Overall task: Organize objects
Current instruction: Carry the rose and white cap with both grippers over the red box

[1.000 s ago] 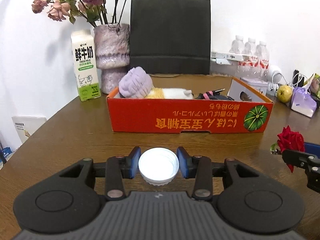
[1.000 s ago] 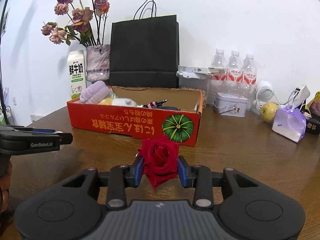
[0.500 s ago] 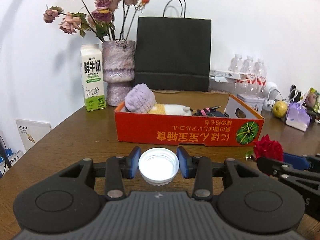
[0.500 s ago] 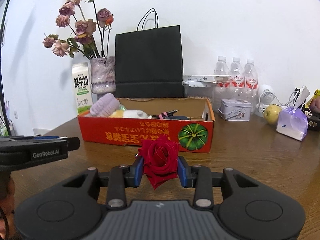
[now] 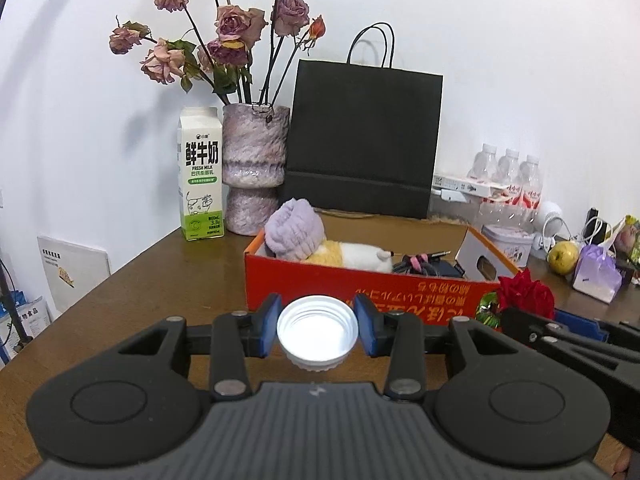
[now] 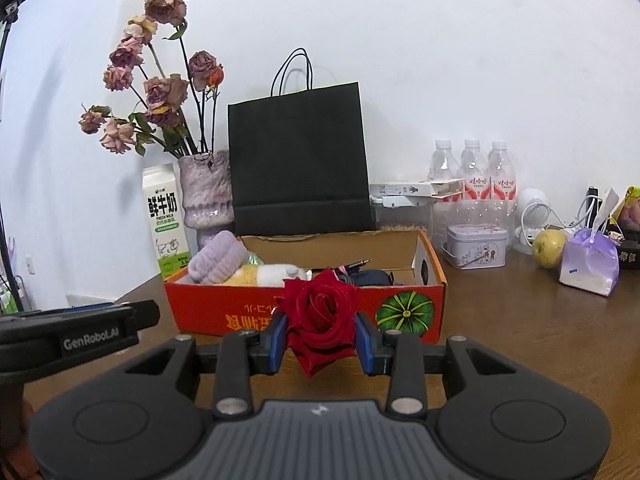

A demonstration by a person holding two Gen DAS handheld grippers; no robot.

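Left gripper (image 5: 317,330) clamped on white cap (image 5: 317,334), open side toward camera; red box (image 5: 368,292) beyond on table (image 5: 160,292); red rose (image 5: 526,292) at right.

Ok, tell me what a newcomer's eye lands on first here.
The red rose clamped in the right claw, right in front of the orange box on the brown table. Next, the white bottle cap pinched in the left claw. Behind the box, a vase of dried roses stands beside a black paper bag.
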